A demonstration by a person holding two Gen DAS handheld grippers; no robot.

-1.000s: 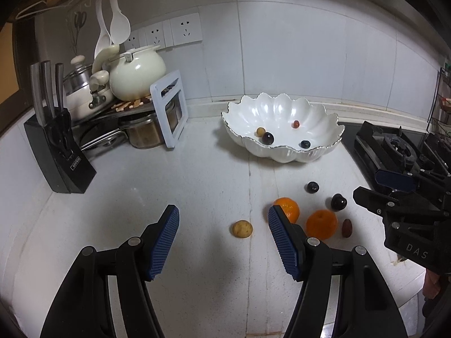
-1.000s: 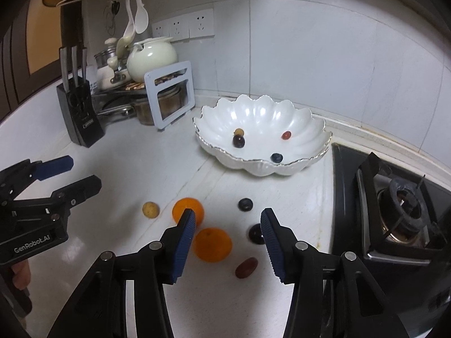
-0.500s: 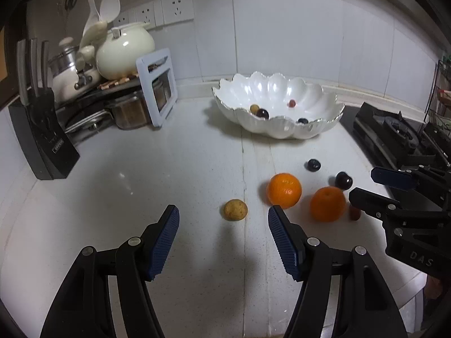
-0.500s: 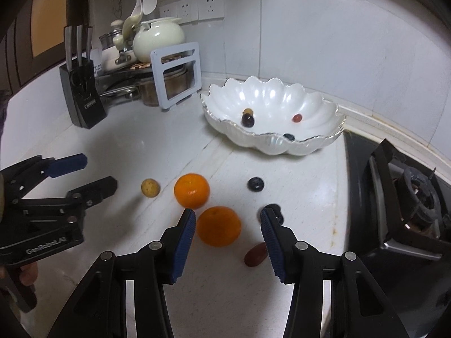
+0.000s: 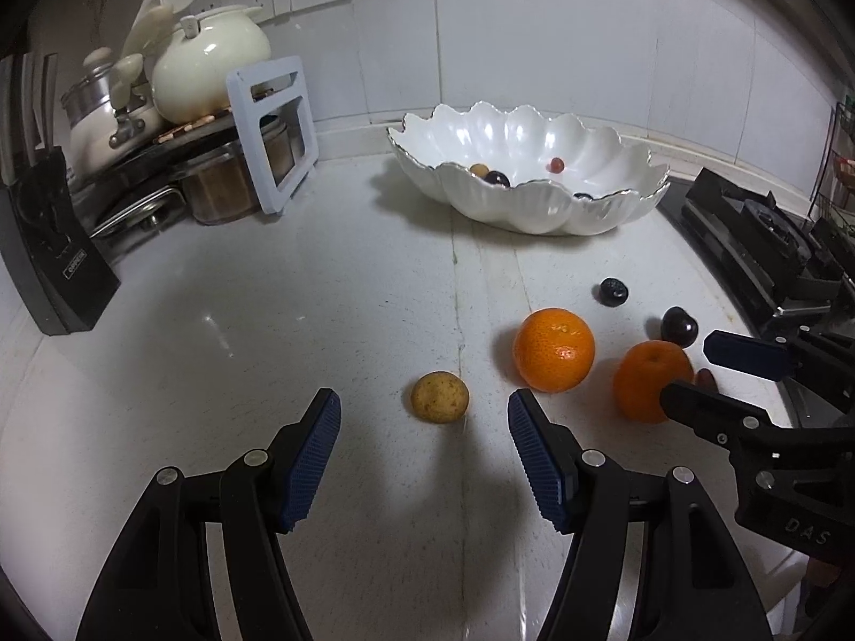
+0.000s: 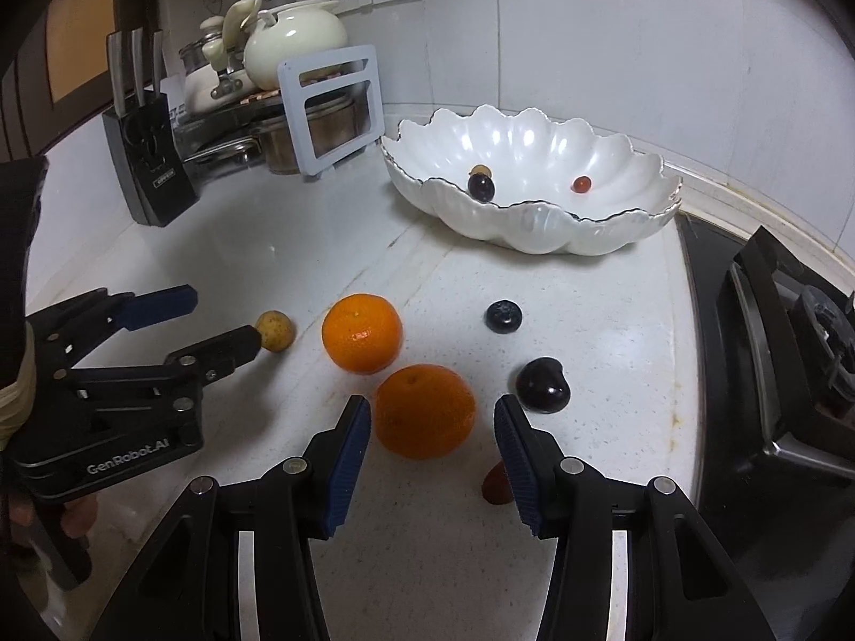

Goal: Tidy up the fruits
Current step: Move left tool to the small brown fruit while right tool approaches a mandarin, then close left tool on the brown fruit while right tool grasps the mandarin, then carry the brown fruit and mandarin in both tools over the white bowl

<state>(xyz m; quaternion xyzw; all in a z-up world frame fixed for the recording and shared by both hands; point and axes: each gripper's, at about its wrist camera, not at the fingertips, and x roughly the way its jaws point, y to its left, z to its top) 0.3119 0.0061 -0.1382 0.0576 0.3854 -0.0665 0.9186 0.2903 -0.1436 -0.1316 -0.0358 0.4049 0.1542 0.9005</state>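
White countertop (image 5: pixel 267 320), shell bowl (image 5: pixel 534 208), two oranges (image 5: pixel 554 350), knife block (image 5: pixel 48 267)

oranges (image 6: pixel 424 410) near scalloped bowl (image 6: pixel 534 235)

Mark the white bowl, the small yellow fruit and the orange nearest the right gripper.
White bowl (image 6: pixel 539 237), right wrist view, on its front outer wall.
Small yellow fruit (image 5: pixel 440 397), left wrist view, on the middle of its skin.
Orange (image 6: pixel 424 410), right wrist view, on the middle of its peel.

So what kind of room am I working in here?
Most likely a home kitchen: a gas stove beside the white countertop, a knife block and stacked pots in the corner, and tiled walls with sockets.
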